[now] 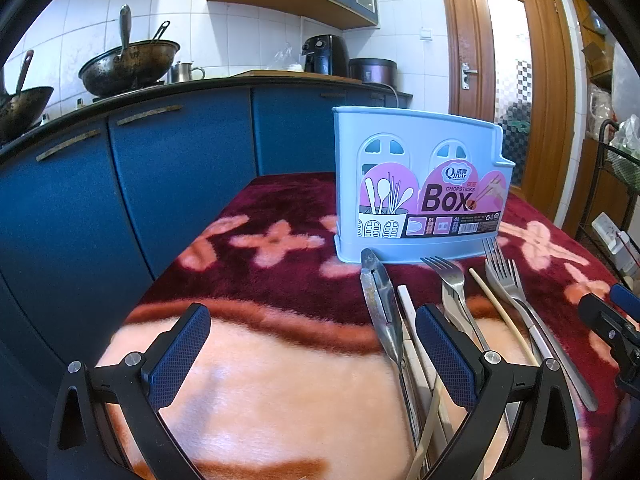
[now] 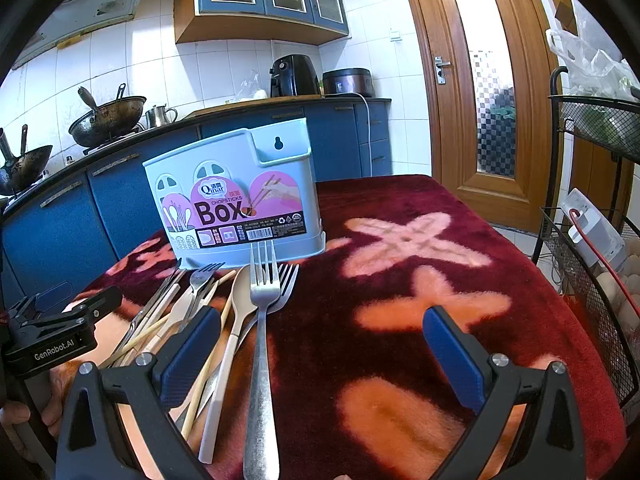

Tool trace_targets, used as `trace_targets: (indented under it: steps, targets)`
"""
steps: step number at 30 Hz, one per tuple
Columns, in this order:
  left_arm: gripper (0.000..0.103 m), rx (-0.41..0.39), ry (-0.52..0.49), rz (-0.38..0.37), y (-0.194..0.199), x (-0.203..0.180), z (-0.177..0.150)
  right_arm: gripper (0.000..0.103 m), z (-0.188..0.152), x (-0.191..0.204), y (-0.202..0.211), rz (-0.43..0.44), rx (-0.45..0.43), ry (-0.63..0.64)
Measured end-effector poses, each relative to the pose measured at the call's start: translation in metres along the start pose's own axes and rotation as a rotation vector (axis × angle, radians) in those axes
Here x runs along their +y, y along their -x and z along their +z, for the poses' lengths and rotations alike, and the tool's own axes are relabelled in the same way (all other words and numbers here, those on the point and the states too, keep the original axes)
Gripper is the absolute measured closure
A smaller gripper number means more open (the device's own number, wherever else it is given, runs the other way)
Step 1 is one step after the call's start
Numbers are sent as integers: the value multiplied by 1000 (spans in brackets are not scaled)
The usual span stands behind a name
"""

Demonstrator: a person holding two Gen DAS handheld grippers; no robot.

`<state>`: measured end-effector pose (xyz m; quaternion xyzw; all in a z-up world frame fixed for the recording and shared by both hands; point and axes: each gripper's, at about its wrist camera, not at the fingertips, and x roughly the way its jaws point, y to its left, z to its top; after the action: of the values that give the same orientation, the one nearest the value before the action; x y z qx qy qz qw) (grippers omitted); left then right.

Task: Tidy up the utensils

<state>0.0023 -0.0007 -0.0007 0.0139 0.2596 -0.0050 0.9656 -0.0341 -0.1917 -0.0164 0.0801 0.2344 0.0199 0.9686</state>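
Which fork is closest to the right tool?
The big silver fork lying between the right tool's fingers, tines toward the chopsticks box; other forks lie further left.

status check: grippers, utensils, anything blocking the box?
Left hand-held gripper and right hand-held gripper open, empty. Utensils piled loose on blanket, in front of chopsticks box; none visibly in it. Box mouth unobstructed.

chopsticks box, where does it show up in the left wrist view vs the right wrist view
Left wrist: the chopsticks box stands right of centre, upright on the blanket, behind the utensil tips.
Right wrist: the chopsticks box stands left of centre, behind the forks.
Shared landmark: the wooden door at upper right in both.
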Motion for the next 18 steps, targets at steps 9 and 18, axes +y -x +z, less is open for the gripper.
trace_targets:
  steps: [9, 18]
  targets:
    - [1, 0, -2, 1, 1, -1, 0, 0, 0, 0, 0, 0, 2, -1]
    - [1, -1, -1, 2, 1, 0, 0, 0, 0, 0, 0, 0, 3, -2]
